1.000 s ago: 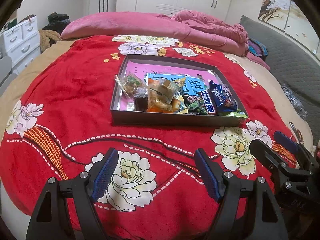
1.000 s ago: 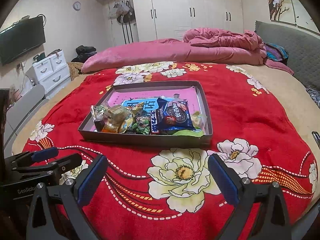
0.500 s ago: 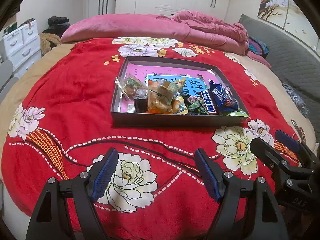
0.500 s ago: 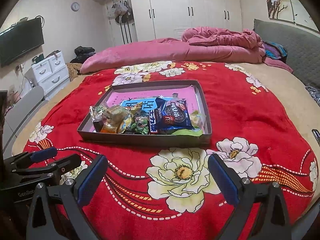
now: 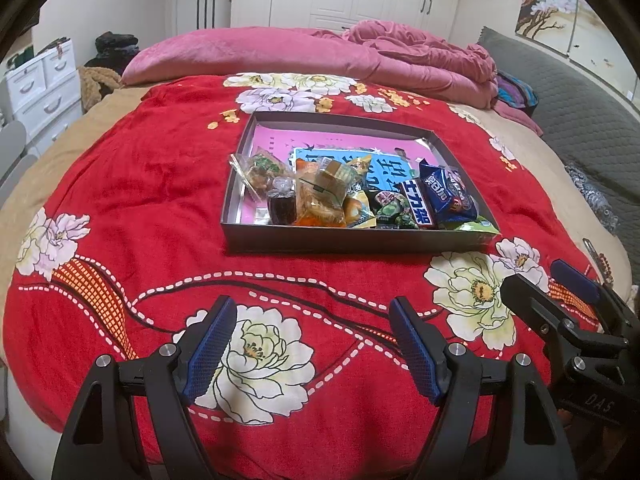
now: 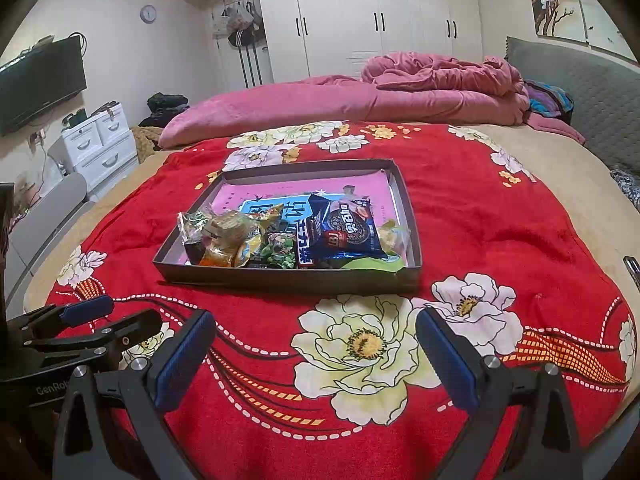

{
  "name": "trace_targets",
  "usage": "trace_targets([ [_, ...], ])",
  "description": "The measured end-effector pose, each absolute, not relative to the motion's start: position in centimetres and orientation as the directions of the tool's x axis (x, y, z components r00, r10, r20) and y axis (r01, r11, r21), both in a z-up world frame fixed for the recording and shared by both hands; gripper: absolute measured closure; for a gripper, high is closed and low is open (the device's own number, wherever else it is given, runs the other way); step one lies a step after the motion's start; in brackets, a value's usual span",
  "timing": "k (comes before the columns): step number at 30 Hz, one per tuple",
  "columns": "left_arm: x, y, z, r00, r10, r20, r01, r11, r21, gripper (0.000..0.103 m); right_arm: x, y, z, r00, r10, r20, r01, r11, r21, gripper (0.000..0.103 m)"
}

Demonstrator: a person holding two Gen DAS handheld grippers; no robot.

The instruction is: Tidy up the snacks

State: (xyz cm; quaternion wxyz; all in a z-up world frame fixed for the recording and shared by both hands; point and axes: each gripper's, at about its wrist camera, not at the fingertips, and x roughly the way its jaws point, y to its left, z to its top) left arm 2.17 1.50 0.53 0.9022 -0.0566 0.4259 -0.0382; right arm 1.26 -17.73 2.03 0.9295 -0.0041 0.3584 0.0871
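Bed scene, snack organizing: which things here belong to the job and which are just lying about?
Part of the job:
- grey tray
- blue cookie pack
- clear snack bag
- green candy pack
- left gripper and right gripper, both open and empty

Just lying about:
- pink quilt
- red floral blanket
- white drawers
- television

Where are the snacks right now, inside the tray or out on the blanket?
Inside. The snacks are piled along the near edge of the tray; none lie on the red blanket.
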Motion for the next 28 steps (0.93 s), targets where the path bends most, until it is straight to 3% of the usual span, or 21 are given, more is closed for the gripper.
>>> trace_targets([
  [12, 1.8, 1.4, 1.6, 0.685, -0.067, -0.725, 0.001, 0.996, -0.091, 0.024, 1.5, -18.0, 1.8, 0.728, 0.161, -0.667, -0.156, 0.985, 0.068, 0.002],
  [21, 3.8, 4.9, 1.8, 0.682, -0.096, -0.725, -0.075, 0.977, -0.199, 0.023, 3.4, -21.2, 2.4, 0.757, 0.134, -0.64, -0.061, 0.989, 0.135, 0.002],
  [25, 6.9, 8.4, 1.1, 0.649, -0.039, -0.76, -0.147, 0.973, -0.175, 0.023, 5.6, -24.2, 3.4, 0.77, 0.093, -0.631, 0.011, 0.987, 0.158, 0.002],
  [28, 9.8, 11.6, -0.4, 0.601, -0.001, -0.799, -0.2, 0.968, -0.151, 0.023, 8.4, -27.7, 3.3, 0.748, -0.035, -0.663, 0.109, 0.992, 0.071, 0.001],
])
